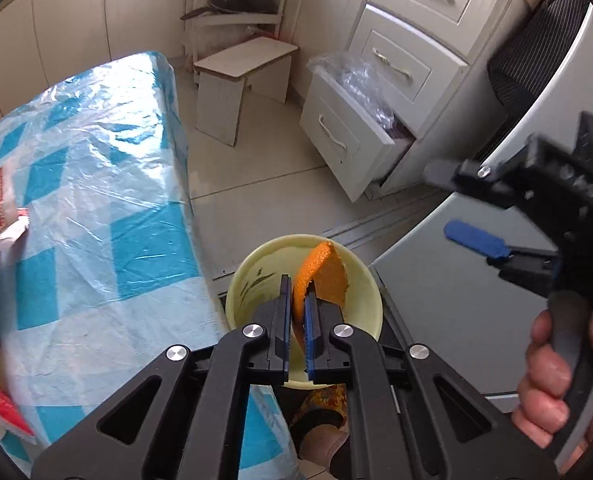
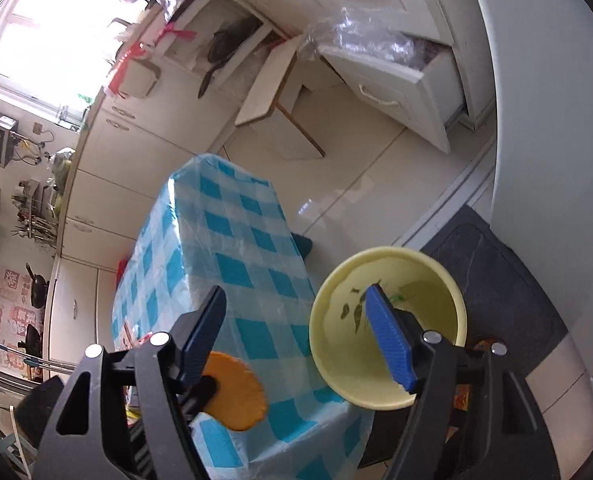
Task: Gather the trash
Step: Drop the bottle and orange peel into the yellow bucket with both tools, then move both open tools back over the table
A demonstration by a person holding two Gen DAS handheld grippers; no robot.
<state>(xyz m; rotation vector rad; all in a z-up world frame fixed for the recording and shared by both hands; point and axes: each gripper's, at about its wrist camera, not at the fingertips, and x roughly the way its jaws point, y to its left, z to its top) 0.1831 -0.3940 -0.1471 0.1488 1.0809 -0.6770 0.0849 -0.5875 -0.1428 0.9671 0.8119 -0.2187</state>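
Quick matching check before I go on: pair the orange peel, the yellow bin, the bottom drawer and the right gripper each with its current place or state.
Things:
1. orange peel
2. yellow bin
3. bottom drawer
4. right gripper

States:
A. pulled out, clear plastic inside
B. jaws apart, nothing between them
C. pinched in the left gripper
D. on the floor beside the checked table

Pairs: 1-C, 2-D, 3-A, 4-B
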